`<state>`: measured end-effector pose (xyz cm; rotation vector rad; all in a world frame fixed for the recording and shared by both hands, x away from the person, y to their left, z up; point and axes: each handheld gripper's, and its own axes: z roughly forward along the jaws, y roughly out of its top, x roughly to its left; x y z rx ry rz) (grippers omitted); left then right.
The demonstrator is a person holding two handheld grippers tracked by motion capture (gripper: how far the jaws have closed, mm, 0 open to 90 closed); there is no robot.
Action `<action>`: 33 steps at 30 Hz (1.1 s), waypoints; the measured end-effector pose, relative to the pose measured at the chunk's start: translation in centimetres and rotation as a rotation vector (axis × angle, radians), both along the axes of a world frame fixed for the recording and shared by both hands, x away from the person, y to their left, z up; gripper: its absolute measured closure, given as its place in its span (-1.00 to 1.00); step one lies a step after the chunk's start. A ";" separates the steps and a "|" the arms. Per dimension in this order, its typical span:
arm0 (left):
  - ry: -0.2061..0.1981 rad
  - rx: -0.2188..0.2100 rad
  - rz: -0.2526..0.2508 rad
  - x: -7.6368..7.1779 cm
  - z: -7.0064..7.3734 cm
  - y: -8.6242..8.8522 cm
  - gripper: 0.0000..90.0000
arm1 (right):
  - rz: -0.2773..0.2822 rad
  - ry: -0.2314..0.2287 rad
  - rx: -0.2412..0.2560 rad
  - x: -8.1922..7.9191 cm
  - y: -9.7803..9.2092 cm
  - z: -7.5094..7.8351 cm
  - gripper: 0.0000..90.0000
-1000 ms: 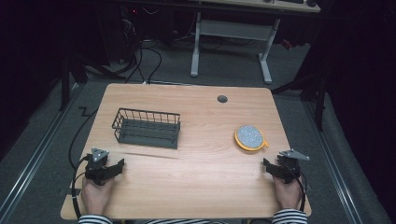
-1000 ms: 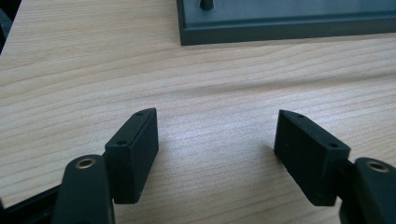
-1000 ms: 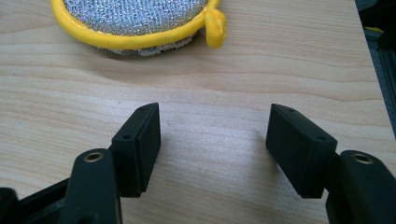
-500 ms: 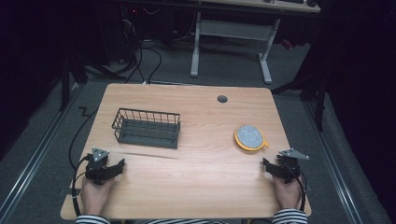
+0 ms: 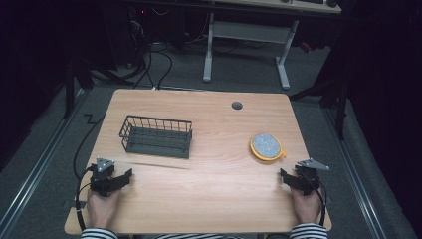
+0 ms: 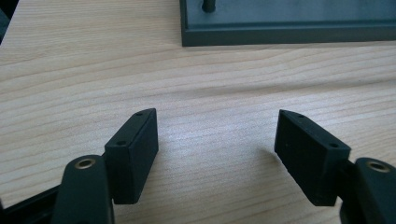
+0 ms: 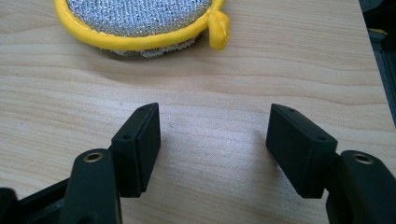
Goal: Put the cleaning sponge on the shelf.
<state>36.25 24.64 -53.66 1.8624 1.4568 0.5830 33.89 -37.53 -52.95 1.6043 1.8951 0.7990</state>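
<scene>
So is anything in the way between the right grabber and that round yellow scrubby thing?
No, nothing visible. The right gripper has its jaws open and points at the scrubber, with only bare table between them.

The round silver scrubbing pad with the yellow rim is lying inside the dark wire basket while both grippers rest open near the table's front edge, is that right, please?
Not quite: the round silver scrubbing pad with the yellow rim lies on the bare wooden table, well apart from the dark wire basket, as the high view shows. The rest holds: the left gripper and right gripper rest open near the front edge.
</scene>
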 end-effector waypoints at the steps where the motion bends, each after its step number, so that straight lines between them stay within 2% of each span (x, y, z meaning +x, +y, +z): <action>1: 0.003 -0.003 -0.001 0.0 0.0 0.0 -0.31 | 0.000 0.000 -0.001 0.0 0.0 0.0 -0.21; 6: 0.011 -0.030 -0.004 0.1 0.1 0.1 -0.28 | 0.000 0.000 -0.001 0.0 0.0 0.0 -0.21; 12: 0.012 -0.038 -0.011 0.0 0.4 0.1 -0.28 | 0.002 0.000 -0.001 0.0 0.0 0.0 -0.22; 15: 0.004 -0.058 -0.015 -0.1 0.6 0.3 -0.28 | 0.002 0.002 -0.002 0.0 0.0 0.0 -0.22; 16: 0.003 -0.078 -0.021 -0.1 0.7 0.4 -0.28 | 0.002 0.002 -0.002 0.0 0.0 0.0 -0.22; 23: 0.002 -0.100 -0.014 -0.2 1.0 1.0 -0.29 | 0.003 0.002 -0.002 0.0 0.0 0.0 -0.22; 28: -0.011 -0.122 -0.018 -0.1 2.3 1.8 -0.30 | 0.003 0.001 -0.001 0.0 0.0 0.0 -0.23; 29: -0.019 -0.118 -0.020 0.0 2.9 1.9 -0.30 | 0.004 0.001 -0.001 0.0 0.0 0.0 -0.23; 30: -0.019 -0.118 -0.020 0.0 2.9 1.9 -0.30 | 0.004 0.001 -0.001 0.0 0.0 0.0 -0.23; 32: -0.033 -0.128 -0.019 0.2 4.0 2.3 -0.29 | 0.005 -0.001 0.000 0.0 0.0 0.0 -0.23; 33: -0.033 -0.128 -0.019 0.2 4.0 2.3 -0.29 | 0.005 -0.001 0.000 0.0 0.0 0.0 -0.23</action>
